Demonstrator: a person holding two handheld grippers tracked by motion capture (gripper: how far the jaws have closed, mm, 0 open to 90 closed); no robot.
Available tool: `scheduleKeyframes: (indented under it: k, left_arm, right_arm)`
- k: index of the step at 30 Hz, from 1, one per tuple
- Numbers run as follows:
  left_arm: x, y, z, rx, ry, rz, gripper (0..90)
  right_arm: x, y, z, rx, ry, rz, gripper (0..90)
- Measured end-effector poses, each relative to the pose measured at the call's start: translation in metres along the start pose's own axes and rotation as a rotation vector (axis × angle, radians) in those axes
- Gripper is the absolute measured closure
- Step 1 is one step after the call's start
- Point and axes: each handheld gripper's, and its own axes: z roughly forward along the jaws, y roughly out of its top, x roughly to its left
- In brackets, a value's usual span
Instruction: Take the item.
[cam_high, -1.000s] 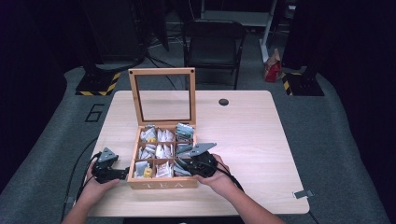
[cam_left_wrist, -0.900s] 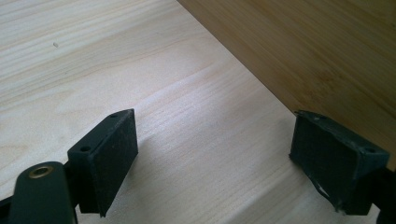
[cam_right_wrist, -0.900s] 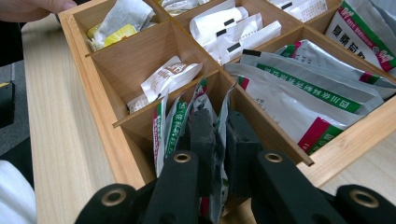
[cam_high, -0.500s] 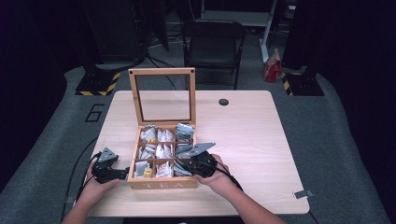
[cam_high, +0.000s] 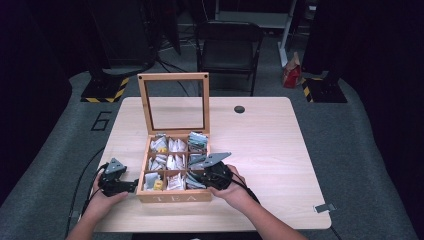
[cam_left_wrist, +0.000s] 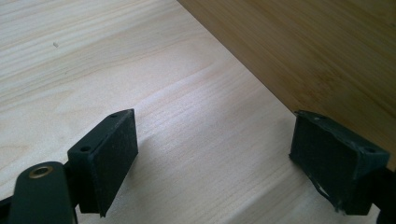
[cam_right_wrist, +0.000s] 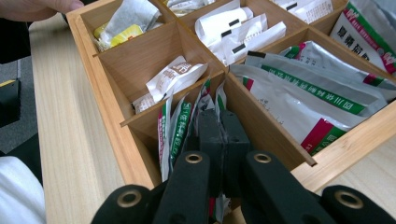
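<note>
Resting on the pale wooden tabletop (cam_high: 270, 150) at the left, the left gripper (cam_high: 131, 186) lies in the person's left hand (cam_high: 102, 202), just beside the left wall of the wooden tea box (cam_high: 172, 197). In the left gripper view its two black jaws stand wide apart with nothing between them, bare tabletop (cam_left_wrist: 116, 60) beneath and the darker box wall (cam_left_wrist: 317, 51) crossing the upper right, close to the jaw on that side.

The tea box sits near the front edge of the tabletop, its glass-paned lid (cam_high: 174, 102) standing upright behind it and the word TEA on its front wall. Wooden dividers split it into compartments that hold tea packets: white sachets (cam_high: 172, 161) in the middle ones, a sachet with yellow on it (cam_high: 158, 184) at the front left, silver and green packets (cam_high: 197, 140) toward the right.

At the right, the right gripper (cam_high: 195, 176), held in the person's right hand (cam_high: 231, 188), reaches into the front right compartment of the box. In the right gripper view the gripper (cam_right_wrist: 219, 126) has its jaws pressed together among the upright green-and-white packets (cam_right_wrist: 180, 126) in that compartment; whether a packet is pinched between them I cannot tell. Larger silver packets with green and red bands (cam_right_wrist: 308, 93) lie in the neighbouring compartment, and a white sachet (cam_right_wrist: 173, 77) leans in the one beyond.

Farther back on the tabletop a small dark round disc (cam_high: 239, 109) lies well apart from the box.
</note>
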Motion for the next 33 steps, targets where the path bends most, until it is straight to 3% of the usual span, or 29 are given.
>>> scheduleKeyframes:
  k: [2,5,33]
  left_arm:
    - [0.000,0.000,0.001,-0.010,0.004,0.001,14.4]
    - [0.000,0.000,0.000,-0.003,0.003,0.003,14.4]
    - [0.000,0.000,0.000,-0.004,0.006,0.006,14.4]
  right_arm:
    - [0.002,0.002,-0.002,-0.007,0.001,0.014,90.0]
    - [0.002,0.006,-0.006,-0.018,0.002,-0.010,90.0]
    - [0.003,0.036,-0.036,-0.056,0.011,-0.015,90.0]
